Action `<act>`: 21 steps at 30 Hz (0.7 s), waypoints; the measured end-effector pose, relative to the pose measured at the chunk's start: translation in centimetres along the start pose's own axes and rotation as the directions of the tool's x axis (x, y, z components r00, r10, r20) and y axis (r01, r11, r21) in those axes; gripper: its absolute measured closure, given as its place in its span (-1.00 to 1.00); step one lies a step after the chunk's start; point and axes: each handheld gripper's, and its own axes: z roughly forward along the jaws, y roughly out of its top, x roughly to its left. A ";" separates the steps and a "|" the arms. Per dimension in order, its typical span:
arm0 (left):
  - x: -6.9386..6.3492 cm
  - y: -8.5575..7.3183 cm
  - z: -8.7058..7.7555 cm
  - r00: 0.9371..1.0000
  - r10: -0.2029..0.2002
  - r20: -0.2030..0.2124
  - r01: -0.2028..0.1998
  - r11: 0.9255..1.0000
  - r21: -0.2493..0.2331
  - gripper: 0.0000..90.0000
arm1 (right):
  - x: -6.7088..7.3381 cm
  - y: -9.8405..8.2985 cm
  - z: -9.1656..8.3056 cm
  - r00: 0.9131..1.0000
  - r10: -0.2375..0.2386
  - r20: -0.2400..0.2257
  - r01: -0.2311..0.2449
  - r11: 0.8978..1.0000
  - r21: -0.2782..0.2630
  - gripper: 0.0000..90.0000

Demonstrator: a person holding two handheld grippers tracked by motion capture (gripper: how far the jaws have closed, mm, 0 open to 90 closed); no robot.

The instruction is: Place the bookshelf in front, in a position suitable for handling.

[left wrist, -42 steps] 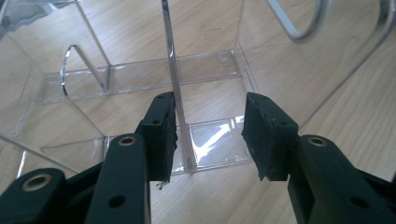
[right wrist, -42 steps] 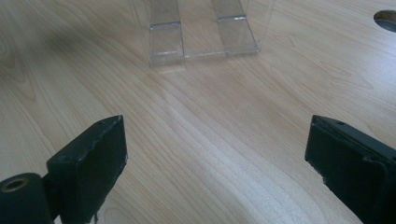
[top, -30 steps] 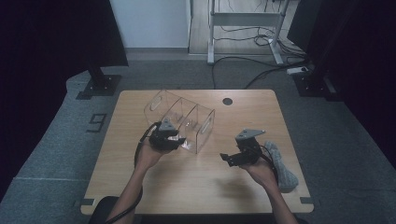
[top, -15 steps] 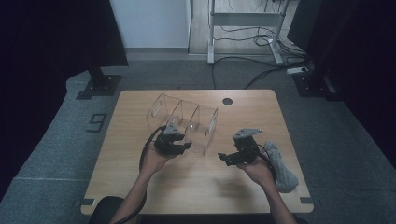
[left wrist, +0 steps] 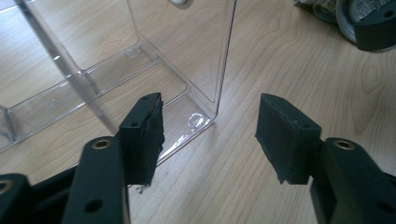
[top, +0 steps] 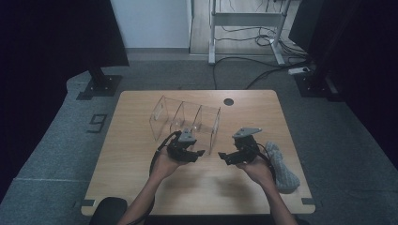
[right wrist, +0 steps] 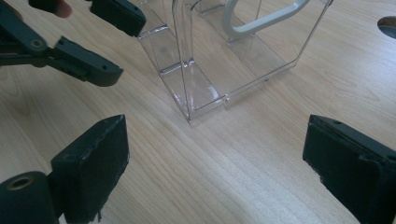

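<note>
Since we have just been opening our left tool (top: 199, 153) off the clear organizer (top: 185, 123), both it and our right tool (top: 224, 155) gape empty above the counter (top: 141, 159).

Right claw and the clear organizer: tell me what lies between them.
Nothing but bare wooden table. The right gripper view shows it between the open right claw and the clear organizer.

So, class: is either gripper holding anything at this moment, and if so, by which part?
Nothing is held. The left gripper has just been opening, its jaws bare beside the clear divider box. The right gripper stands open over the table.
</note>
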 end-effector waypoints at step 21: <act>2.5 -5.9 -3.7 0.992 -0.099 -0.082 0.102 0.994 0.027 -1.00 | 1.0 3.7 3.3 0.999 0.009 0.031 -0.010 1.000 0.011 -0.75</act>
